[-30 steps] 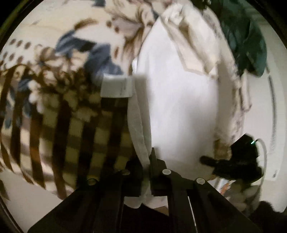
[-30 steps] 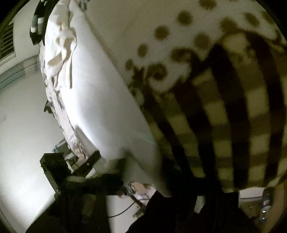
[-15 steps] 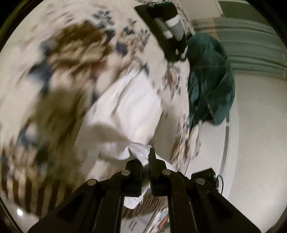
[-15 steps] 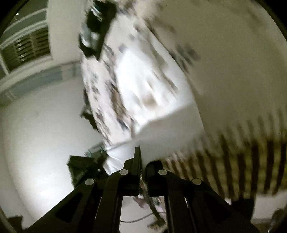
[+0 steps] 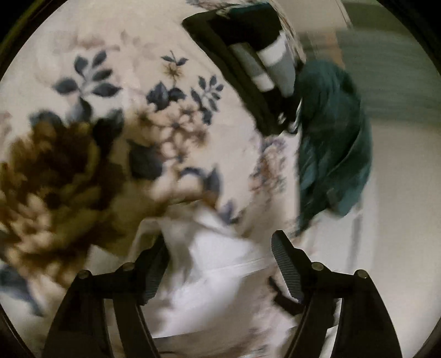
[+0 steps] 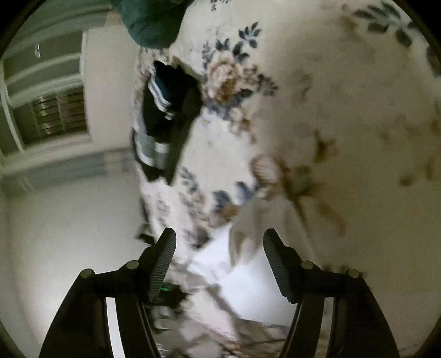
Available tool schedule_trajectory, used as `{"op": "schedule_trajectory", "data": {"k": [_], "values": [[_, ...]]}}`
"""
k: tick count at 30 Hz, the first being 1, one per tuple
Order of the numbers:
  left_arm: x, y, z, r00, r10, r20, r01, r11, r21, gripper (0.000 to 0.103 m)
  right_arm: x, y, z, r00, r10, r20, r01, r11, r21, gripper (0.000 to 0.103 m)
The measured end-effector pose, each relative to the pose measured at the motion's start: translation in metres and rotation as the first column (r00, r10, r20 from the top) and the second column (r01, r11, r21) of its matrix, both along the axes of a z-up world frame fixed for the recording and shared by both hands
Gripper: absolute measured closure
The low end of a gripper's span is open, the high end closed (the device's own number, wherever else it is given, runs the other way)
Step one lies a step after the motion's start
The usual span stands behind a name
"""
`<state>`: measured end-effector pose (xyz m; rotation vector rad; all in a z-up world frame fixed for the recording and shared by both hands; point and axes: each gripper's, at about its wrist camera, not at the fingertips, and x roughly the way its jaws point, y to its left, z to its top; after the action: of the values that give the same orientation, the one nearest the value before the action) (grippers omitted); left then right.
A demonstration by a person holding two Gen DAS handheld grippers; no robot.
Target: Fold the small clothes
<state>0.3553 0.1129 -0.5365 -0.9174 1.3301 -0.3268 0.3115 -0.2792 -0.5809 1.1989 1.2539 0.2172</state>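
Observation:
A white garment [image 5: 217, 278] lies on the floral blanket [image 5: 176, 115], blurred by motion. My left gripper [image 5: 220, 245] is open right over it, one finger on each side, not holding it. In the right wrist view the same white garment [image 6: 248, 275] lies below and between the fingers of my right gripper [image 6: 219, 241], which is open and empty. A folded black garment with white stripes [image 5: 253, 63] lies farther off near the bed's edge; it also shows in the right wrist view [image 6: 165, 118].
A dark green garment [image 5: 330, 137] hangs over the bed's edge; it also shows in the right wrist view [image 6: 151, 22]. The pale floor [image 6: 69, 234] lies beyond the edge, with a window and wall [image 6: 49, 110] behind. A black device with a green light [image 6: 165, 292] sits low.
Both grippers were shut on the white garment and carried it across the blanket. Now both have opened and let it go, and it lies on the bed.

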Motion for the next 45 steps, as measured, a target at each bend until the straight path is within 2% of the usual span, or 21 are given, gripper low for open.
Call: {"op": "schedule_trajectory", "data": {"k": [2,5,7,10,13,14,17,19,20,22,24,26,28,32,34,36,38,42,43,44,45], "values": [[-0.001,0.000,-0.010,0.999,-0.021,-0.024,0.020,1.000,-0.016,0.031,-0.010,-0.001,-0.006,0.997,0.066,-0.031,-0.069,0.994,-0.088,0.035],[0.024,0.004,-0.032,0.996,0.047,-0.080,-0.054,0.995,-0.090,0.031,-0.013,0.024,-0.024,0.975,0.203,-0.088,-0.215,0.962,-0.167,0.035],[0.056,0.005,-0.038,0.993,0.089,-0.076,-0.098,0.986,-0.132,0.031,-0.006,0.034,-0.034,0.975,0.203,-0.089,-0.215,0.965,-0.149,0.035],[0.105,0.006,-0.029,0.992,0.124,-0.021,-0.125,0.973,-0.192,0.031,0.011,0.033,-0.043,0.993,0.097,-0.070,-0.098,0.995,-0.014,0.035],[0.130,0.011,-0.005,0.993,0.103,0.051,-0.094,0.983,-0.155,0.031,0.028,0.025,-0.036,0.999,0.000,-0.034,0.001,1.000,0.025,0.035],[0.130,0.014,0.005,0.994,0.076,0.082,-0.066,0.992,-0.110,0.031,0.031,0.025,-0.034,1.000,-0.013,-0.027,0.013,1.000,0.018,0.035],[0.109,0.018,0.019,0.993,-0.044,0.109,0.040,0.998,0.042,0.031,0.035,0.021,-0.015,1.000,0.018,-0.009,-0.019,0.996,-0.087,0.035],[0.084,0.021,0.016,0.987,-0.132,0.092,0.118,0.982,0.146,0.031,0.031,0.024,-0.003,0.996,0.091,0.003,-0.089,0.980,-0.176,0.035],[0.070,0.022,0.013,0.982,-0.174,0.069,0.157,0.967,0.201,0.031,0.026,0.027,0.004,0.989,0.151,0.005,-0.145,0.959,-0.242,0.035],[0.039,0.021,-0.001,0.969,-0.249,0.004,0.239,0.935,0.261,0.031,0.014,0.036,0.008,0.953,0.295,-0.070,-0.299,0.874,-0.382,0.035],[0.017,0.013,-0.023,0.951,-0.298,-0.082,0.309,0.910,0.276,0.031,0.003,0.052,0.000,0.887,0.434,-0.159,-0.459,0.780,-0.426,0.035],[0.018,0.001,-0.038,0.944,-0.311,-0.110,0.329,0.903,0.276,0.031,0.002,0.073,-0.011,0.814,0.543,-0.206,-0.573,0.695,-0.435,0.035],[0.036,-0.015,-0.052,0.944,-0.309,-0.119,0.331,0.897,0.293,0.031,0.015,0.086,-0.018,0.807,0.552,-0.209,-0.576,0.660,-0.482,0.035],[0.092,-0.022,-0.053,0.974,-0.213,-0.080,0.227,0.905,0.360,0.031,0.074,0.077,-0.024,0.931,0.347,-0.112,-0.354,0.781,-0.515,0.036],[0.110,-0.012,-0.041,0.985,-0.167,-0.045,0.172,0.920,0.353,0.031,0.091,0.059,-0.016,0.969,0.237,-0.072,-0.242,0.840,-0.486,0.036],[0.112,-0.003,-0.026,0.986,-0.165,-0.013,0.160,0.936,0.312,0.031,0.096,0.046,-0.004,0.981,0.189,-0.041,-0.188,0.879,-0.439,0.036],[0.103,0.000,-0.023,0.979,-0.204,-0.024,0.202,0.935,0.293,0.031,0.092,0.035,0.003,0.982,0.183,-0.041,-0.183,0.888,-0.421,0.036],[0.073,-0.006,-0.052,0.963,-0.246,-0.111,0.266,0.939,0.218,0.034,0.068,0.028,-0.016,0.967,0.227,-0.115,-0.253,0.910,-0.328,0.036],[0.068,-0.009,-0.056,0.965,-0.244,-0.100,0.260,0.942,0.214,0.044,0.062,0.027,-0.027,0.967,0.219,-0.126,-0.248,0.925,-0.289,0.036],[0.065,-0.012,-0.054,0.968,-0.241,-0.072,0.251,0.948,0.196,0.062,0.055,0.027,-0.034,0.973,0.201,-0.117,-0.225,0.939,-0.259,0.051],[0.066,-0.015,-0.049,0.970,-0.241,-0.038,0.244,0.952,0.184,0.103,0.052,0.028,-0.037,0.976,0.189,-0.106,-0.209,0.948,-0.240,0.070]]}}
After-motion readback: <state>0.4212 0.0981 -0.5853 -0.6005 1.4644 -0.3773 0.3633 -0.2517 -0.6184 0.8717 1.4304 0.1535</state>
